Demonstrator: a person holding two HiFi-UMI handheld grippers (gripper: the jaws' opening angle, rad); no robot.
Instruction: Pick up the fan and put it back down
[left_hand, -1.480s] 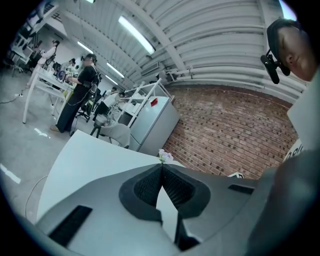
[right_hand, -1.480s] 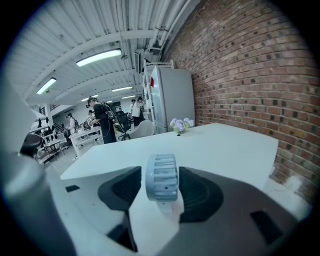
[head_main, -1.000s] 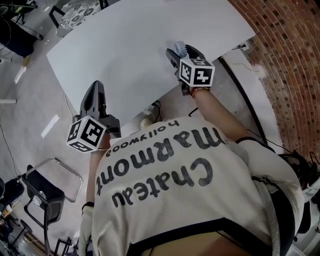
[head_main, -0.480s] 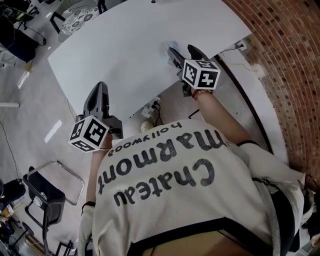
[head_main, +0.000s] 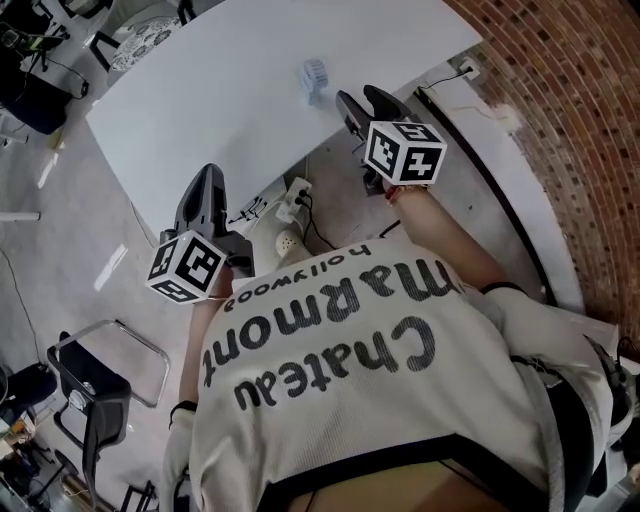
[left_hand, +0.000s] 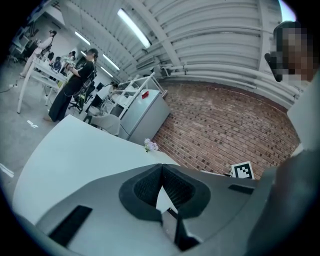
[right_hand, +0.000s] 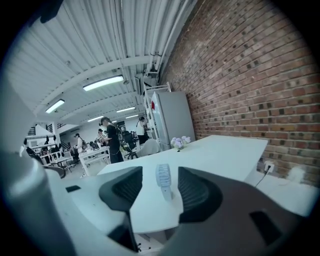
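Observation:
The small pale-blue fan (head_main: 315, 78) stands upright on the white table (head_main: 220, 90), near its front edge. My right gripper (head_main: 358, 102) hangs just off that edge, a short way back from the fan. Its jaws are closing with nothing between them. In the right gripper view the fan (right_hand: 163, 180) shows through the gap of the right gripper (right_hand: 160, 194), farther off on the table (right_hand: 220, 150). My left gripper (head_main: 205, 187) is below the table's left front edge, holding nothing. In the left gripper view the left gripper (left_hand: 161, 174) has its pads meeting at the tips.
A brick wall (head_main: 560, 90) runs along the right. A power strip and cables (head_main: 295, 197) lie under the table edge, and a chair (head_main: 90, 400) stands at lower left. A small flower bunch (right_hand: 180, 142) sits at the table's far end. People stand at desks in the background (left_hand: 75, 85).
Both grippers have drawn back off the table toward the person. The fan, earlier between the right jaws, now stands alone on the table. The right jaws have narrowed.

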